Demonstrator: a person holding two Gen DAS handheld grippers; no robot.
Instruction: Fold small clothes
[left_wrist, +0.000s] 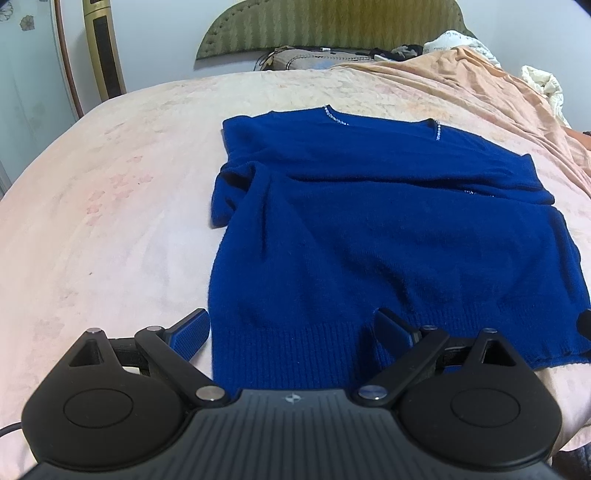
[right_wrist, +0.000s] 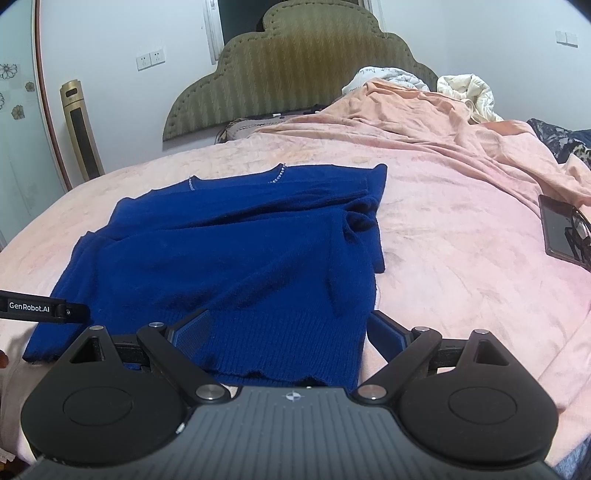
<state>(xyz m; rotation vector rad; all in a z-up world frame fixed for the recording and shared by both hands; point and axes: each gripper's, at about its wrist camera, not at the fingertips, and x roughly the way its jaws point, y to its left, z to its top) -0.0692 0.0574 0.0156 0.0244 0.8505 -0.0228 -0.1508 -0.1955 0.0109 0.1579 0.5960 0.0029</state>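
A blue sweater lies flat on the bed, spread over the pink bedspread with its neckline toward the headboard and its ribbed hem toward the near edge of the bed; both sleeves are folded in across the body. The left gripper is held low and level at the near edge, pointing toward the headboard, its fingers spread wide apart and gripping nothing: one finger sits just off the sweater's left side over bare bedspread, the other over the ribbed hem, so the hem's left corner lies between them. The right gripper has the same low, level pose at the hem's other end, its fingers likewise wide apart and empty, one above the ribbing and the other just past the sweater's right side, the hem's right corner between them. Whether either gripper's fingers touch the cloth cannot be told. In the right wrist view the left gripper's dark body, marked GenRobot.AI, reaches in from the left edge over the hem's far corner. A crumpled peach blanket is heaped toward the far right corner of the bed, and a dark phone lies near the right edge, well apart from the sweater.
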